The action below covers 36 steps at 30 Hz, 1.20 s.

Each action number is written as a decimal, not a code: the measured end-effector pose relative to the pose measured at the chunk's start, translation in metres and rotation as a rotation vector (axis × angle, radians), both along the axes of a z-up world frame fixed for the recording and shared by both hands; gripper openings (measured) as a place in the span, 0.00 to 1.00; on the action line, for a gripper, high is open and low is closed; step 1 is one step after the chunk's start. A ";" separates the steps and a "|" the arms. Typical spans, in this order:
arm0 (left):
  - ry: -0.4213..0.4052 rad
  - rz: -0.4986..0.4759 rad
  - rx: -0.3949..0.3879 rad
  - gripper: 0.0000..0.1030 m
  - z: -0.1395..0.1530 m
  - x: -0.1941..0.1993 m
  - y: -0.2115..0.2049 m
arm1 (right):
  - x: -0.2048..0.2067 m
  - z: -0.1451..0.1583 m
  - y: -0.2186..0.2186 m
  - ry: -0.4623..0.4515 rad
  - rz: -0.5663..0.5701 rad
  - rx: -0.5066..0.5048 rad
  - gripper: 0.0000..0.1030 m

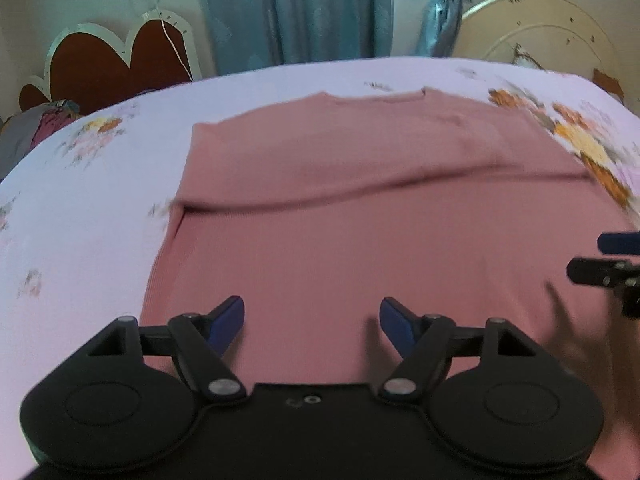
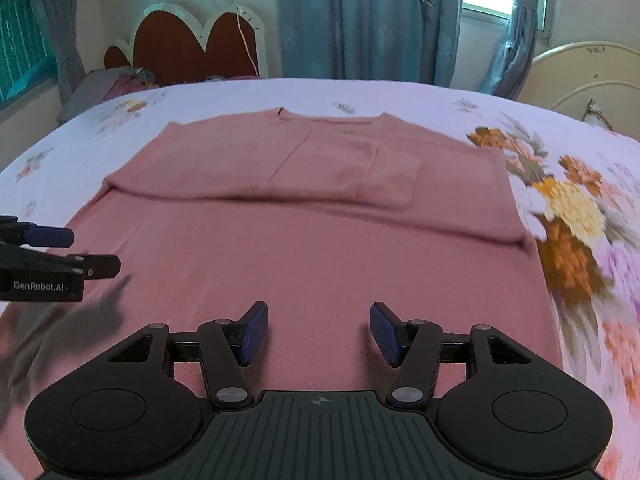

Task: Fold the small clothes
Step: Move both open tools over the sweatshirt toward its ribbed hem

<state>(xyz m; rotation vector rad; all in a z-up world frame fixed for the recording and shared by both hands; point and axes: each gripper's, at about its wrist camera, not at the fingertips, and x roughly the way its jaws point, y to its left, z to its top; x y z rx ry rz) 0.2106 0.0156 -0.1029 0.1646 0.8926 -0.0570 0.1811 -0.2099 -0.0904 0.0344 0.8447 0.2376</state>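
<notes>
A pink ribbed top (image 1: 340,240) lies flat on the bed, collar at the far side, with both sleeves folded in across its upper part. It also shows in the right wrist view (image 2: 320,248). My left gripper (image 1: 312,324) is open and empty, just above the garment's near part. My right gripper (image 2: 318,330) is open and empty over the near hem, to the right of the left one. The right gripper's fingers (image 1: 616,258) enter the left view at the right edge. The left gripper's fingers (image 2: 52,248) show at the left edge of the right view.
The bed has a pale lilac floral sheet (image 2: 580,208). A red heart-shaped headboard (image 2: 192,48) and blue curtains (image 2: 368,20) stand behind it. A cream headboard (image 2: 592,76) is at the far right. A pile of clothes (image 1: 44,120) lies at the far left.
</notes>
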 end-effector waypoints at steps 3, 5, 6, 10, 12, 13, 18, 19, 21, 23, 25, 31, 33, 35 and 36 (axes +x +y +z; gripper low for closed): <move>0.018 -0.007 0.012 0.72 -0.008 -0.018 0.006 | -0.020 -0.003 0.005 0.010 0.000 -0.011 0.54; 0.034 -0.002 0.011 0.72 -0.015 -0.026 0.011 | -0.030 -0.009 0.009 0.024 -0.003 -0.031 0.54; 0.035 0.003 0.009 0.72 -0.016 -0.029 0.013 | -0.033 -0.013 0.010 0.033 -0.009 -0.040 0.54; 0.026 0.012 0.001 0.72 -0.014 -0.041 0.019 | -0.046 -0.020 0.007 0.052 -0.046 -0.036 0.54; 0.023 0.009 -0.004 0.72 -0.012 -0.048 0.020 | -0.054 -0.017 0.006 0.043 -0.058 -0.029 0.54; 0.021 0.008 -0.003 0.72 -0.010 -0.052 0.020 | -0.059 -0.016 0.005 0.041 -0.062 -0.027 0.54; 0.035 0.008 -0.008 0.72 -0.015 -0.068 0.022 | -0.074 -0.024 -0.002 0.067 -0.086 -0.035 0.54; 0.034 0.008 -0.004 0.72 -0.016 -0.070 0.022 | -0.075 -0.025 -0.003 0.066 -0.086 -0.035 0.54; 0.031 0.014 -0.003 0.72 -0.015 -0.073 0.021 | -0.077 -0.022 -0.005 0.069 -0.095 -0.028 0.54; 0.032 0.019 -0.023 0.69 -0.009 -0.077 0.021 | -0.082 -0.017 -0.008 0.064 -0.105 -0.009 0.54; 0.020 0.019 -0.033 0.69 -0.004 -0.083 0.023 | -0.088 -0.016 -0.011 0.066 -0.113 -0.013 0.54; -0.001 0.036 -0.046 0.70 0.007 -0.100 0.030 | -0.110 -0.009 -0.033 0.050 -0.171 -0.003 0.54; -0.013 0.039 -0.046 0.70 0.011 -0.106 0.035 | -0.117 -0.004 -0.040 0.042 -0.192 -0.008 0.54; -0.019 0.045 -0.049 0.70 0.014 -0.112 0.041 | -0.124 -0.001 -0.047 0.037 -0.208 -0.016 0.54; -0.020 0.052 -0.050 0.70 0.016 -0.115 0.045 | -0.127 0.000 -0.051 0.037 -0.217 -0.021 0.54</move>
